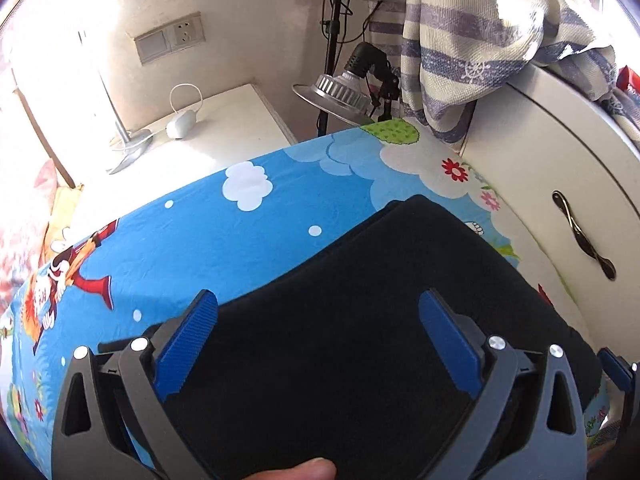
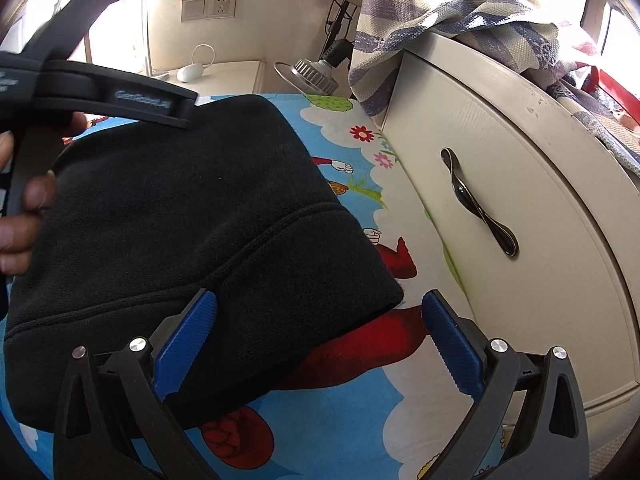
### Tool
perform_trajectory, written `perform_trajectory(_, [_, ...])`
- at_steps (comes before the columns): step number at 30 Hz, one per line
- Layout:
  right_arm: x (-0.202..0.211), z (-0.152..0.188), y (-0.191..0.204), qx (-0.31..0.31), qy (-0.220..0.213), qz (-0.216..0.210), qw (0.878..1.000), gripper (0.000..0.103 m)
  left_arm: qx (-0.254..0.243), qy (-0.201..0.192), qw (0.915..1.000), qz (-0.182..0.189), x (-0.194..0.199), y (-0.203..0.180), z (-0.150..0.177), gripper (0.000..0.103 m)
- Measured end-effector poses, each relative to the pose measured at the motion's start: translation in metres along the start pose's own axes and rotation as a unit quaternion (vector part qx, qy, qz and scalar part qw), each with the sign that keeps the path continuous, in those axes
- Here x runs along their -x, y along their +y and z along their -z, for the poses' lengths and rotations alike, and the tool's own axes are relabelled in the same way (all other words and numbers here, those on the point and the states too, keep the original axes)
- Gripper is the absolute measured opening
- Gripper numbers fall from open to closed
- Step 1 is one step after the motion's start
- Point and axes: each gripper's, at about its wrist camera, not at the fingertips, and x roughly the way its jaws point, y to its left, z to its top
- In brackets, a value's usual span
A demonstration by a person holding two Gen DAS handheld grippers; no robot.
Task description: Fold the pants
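The black pants (image 1: 384, 280) lie folded into a thick stack on the blue cartoon-print sheet (image 1: 200, 232). My left gripper (image 1: 318, 304) is open, its blue pads above the stack's near part, holding nothing. In the right wrist view the same pants (image 2: 180, 208) fill the left half, a hem seam running across them. My right gripper (image 2: 319, 304) is open over the stack's right corner, empty. The left gripper's black body (image 2: 116, 96) and the hand holding it show at the upper left there.
A cream cabinet with a dark metal handle (image 2: 476, 204) stands along the right edge of the sheet, with a striped cloth (image 1: 472, 48) draped over it. A white nightstand (image 1: 208, 128), a lamp (image 1: 344, 88) on a stand and a wall socket (image 1: 170, 38) lie beyond.
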Motion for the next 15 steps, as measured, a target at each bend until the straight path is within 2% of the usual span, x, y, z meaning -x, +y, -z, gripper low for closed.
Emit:
perform_trajectory(2, [-0.001, 0.000, -0.001, -0.001, 0.001, -0.001, 1.000, 0.097, -0.009, 0.024, 0.9994, -0.021, -0.026, -0.006, -0.013, 0.102])
perform_trajectory(4, [-0.003, 0.001, -0.003, -0.005, 0.003, -0.004, 1.000, 0.097, 0.005, 0.030, 0.9993, -0.019, -0.039, -0.005, -0.019, 0.102])
perform_trajectory(8, [-0.002, -0.001, -0.004, -0.007, 0.008, -0.008, 1.000, 0.097, 0.022, 0.021, 0.9994, -0.018, -0.035, 0.000, -0.016, 0.102])
perform_trajectory(11, [0.009, 0.001, -0.007, -0.012, 0.011, -0.006, 1.000, 0.097, 0.037, -0.013, 0.9988, -0.028, 0.008, 0.003, 0.005, 0.101])
perform_trajectory(15, [0.047, 0.012, -0.009, -0.012, 0.006, 0.010, 1.000, 0.097, 0.083, -0.060, 0.9947, 0.007, 0.091, 0.018, 0.078, 0.101])
